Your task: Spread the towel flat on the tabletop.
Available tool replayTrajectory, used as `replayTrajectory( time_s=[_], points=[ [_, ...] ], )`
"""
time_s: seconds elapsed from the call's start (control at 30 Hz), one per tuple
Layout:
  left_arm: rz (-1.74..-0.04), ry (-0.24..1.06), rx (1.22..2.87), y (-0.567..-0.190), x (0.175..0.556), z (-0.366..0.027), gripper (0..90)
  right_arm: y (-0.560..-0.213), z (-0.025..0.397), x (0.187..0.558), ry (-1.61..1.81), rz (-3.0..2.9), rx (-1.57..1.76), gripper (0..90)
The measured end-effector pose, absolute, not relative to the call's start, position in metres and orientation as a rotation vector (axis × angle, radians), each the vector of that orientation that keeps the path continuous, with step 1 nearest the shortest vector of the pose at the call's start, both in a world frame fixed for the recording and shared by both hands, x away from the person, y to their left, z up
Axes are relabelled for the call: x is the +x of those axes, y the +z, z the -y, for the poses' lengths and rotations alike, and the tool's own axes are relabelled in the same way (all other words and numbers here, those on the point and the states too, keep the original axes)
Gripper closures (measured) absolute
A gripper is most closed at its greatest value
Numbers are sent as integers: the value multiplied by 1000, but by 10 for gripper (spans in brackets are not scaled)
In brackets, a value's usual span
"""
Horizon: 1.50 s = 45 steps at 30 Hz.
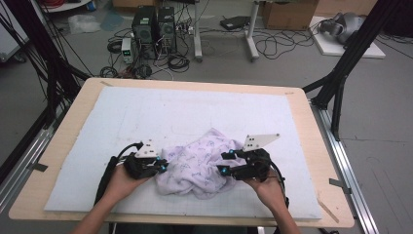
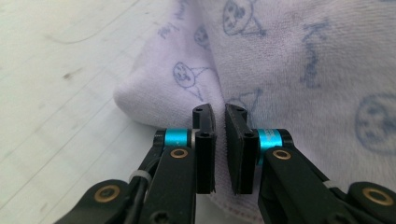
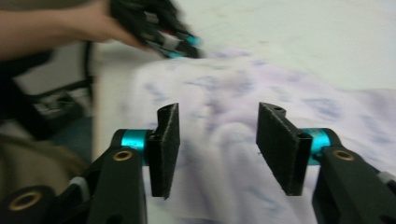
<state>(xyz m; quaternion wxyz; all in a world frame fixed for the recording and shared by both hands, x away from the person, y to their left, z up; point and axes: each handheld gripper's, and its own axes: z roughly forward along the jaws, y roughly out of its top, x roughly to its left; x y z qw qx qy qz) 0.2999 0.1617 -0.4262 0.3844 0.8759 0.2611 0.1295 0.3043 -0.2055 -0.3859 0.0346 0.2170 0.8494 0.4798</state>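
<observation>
Black ribbed pads on the left gripper (image 2: 219, 135) sit almost together, a thin slit between them, and whether they pinch any cloth I can't tell; they're pressed right up against the towel (image 2: 299, 70). Soft, fleecy lilac terry it is, printed with little blue doodles and crumpled into a rounded heap on the pale foam mat (image 1: 146, 112). Over on the right gripper (image 3: 217, 140), the jaws stand wide, coarse pads flanking blurred folds, gripping nothing. Beneath the mat, a light wooden table (image 1: 321, 146).
</observation>
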Motion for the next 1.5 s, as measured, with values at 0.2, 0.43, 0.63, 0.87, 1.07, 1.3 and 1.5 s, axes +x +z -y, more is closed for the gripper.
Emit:
replayTrajectory(
  time_s=[0.2, 0.43, 0.63, 0.87, 1.07, 1.3, 1.5],
  points=[
    [-683, 358, 2213, -418, 286, -190, 824, -414, 183, 306, 1281, -2706, 644, 514],
    [-672, 340, 2214, -418, 269, -204, 822, -424, 178, 295, 1289, -2825, 555, 832],
    [-682, 336, 2170, -411, 268, -210, 558, -409, 188, 282, 1349, -2828, 533, 755],
    [-735, 371, 2123, -393, 296, -211, 428, -374, 212, 321, 1338, -2639, 685, 496],
    [-719, 335, 2169, -395, 329, -197, 492, -374, 215, 365, 1283, -2599, 786, 400],
    [-795, 338, 2188, -407, 355, -188, 360, -397, 215, 387, 1147, -2661, 859, 419],
    [-789, 262, 2226, -414, 359, -189, 420, -404, 220, 386, 1148, -2679, 873, 528]
  ],
)
